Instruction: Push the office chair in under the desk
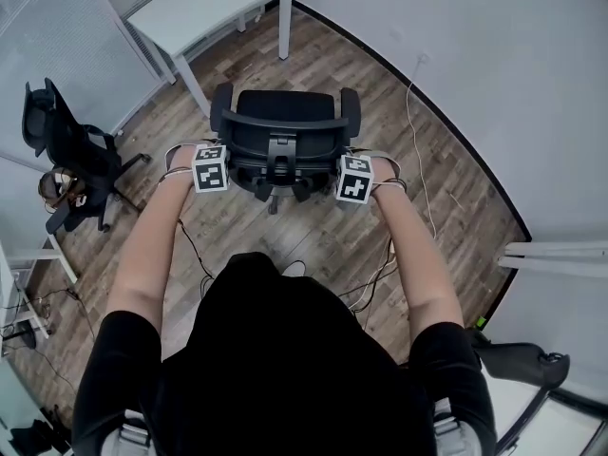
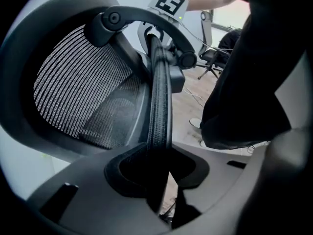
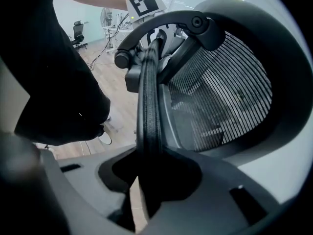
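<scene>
Black office chair, backrest edges clamped by left gripper and right gripper, stands short of the desk, ahead and slightly left.

The person wears a black short-sleeved top whose sleeves end above the elbows. The left gripper and right gripper have smooth grey bodies with dark recessed slots. Each bears a white cube printed with black square markers.

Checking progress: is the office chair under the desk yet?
Out: the office chair stands on open floor, apart from the white desk.
</scene>
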Motion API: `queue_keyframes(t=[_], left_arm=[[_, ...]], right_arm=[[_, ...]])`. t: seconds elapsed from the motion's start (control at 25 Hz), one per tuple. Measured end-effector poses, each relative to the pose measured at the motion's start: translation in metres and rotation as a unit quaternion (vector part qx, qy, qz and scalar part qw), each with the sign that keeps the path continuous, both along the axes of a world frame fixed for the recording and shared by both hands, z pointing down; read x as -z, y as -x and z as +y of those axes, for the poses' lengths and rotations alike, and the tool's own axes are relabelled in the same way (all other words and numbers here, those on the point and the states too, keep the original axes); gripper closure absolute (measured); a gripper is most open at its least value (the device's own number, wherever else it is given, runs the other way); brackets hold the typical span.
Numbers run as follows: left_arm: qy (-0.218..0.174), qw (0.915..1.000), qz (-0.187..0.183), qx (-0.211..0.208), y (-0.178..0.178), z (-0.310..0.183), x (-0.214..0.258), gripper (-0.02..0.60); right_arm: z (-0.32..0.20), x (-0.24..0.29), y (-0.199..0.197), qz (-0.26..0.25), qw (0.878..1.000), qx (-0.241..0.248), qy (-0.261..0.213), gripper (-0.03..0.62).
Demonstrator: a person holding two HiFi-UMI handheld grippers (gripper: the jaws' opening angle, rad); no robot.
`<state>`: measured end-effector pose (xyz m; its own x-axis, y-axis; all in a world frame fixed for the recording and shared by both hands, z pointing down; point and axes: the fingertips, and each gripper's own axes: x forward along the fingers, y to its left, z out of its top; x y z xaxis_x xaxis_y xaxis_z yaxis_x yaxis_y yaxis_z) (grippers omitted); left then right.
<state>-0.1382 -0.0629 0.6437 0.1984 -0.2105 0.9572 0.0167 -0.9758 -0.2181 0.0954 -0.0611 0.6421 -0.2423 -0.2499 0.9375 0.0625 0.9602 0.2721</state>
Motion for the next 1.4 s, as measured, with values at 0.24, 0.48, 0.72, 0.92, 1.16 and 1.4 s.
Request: queue_keyframes(t=[0.24,0.48,0.72,0.92,1.16,1.4], left_arm=[[0.003,0.9999,0.002,0.01,-0.014,-0.034,0.005,0.479],[0.01,0.9998,0.006,0.015,-0.015,-0.06,0.001,0.48],[0.028,0.9993,0.004,0.025,-0.021,-0.081,0.0,0.48],[0.024,0.9992,0.009,0.031,-0.028,-0.094,-0.003,0.481],[0.046,0.9978,0.02,0.043,-0.04,-0.124,0.0,0.48],[0.048,0.9966,0.028,0.062,-0.057,-0.165,0.003,0.48]], right_arm=[[-0.039,0.007,-0.015,0.005,1.0,0.008,-0.002,0.49],[-0.068,0.005,-0.015,0.006,1.0,0.01,-0.005,0.49],[-0.095,0.003,-0.022,0.008,1.0,0.016,-0.003,0.488],[-0.113,-0.001,-0.028,0.009,1.0,0.021,-0.006,0.487],[-0.152,0.002,-0.038,0.012,0.999,0.033,0.003,0.485],[-0.201,0.003,-0.053,0.013,0.999,0.049,0.01,0.485]])
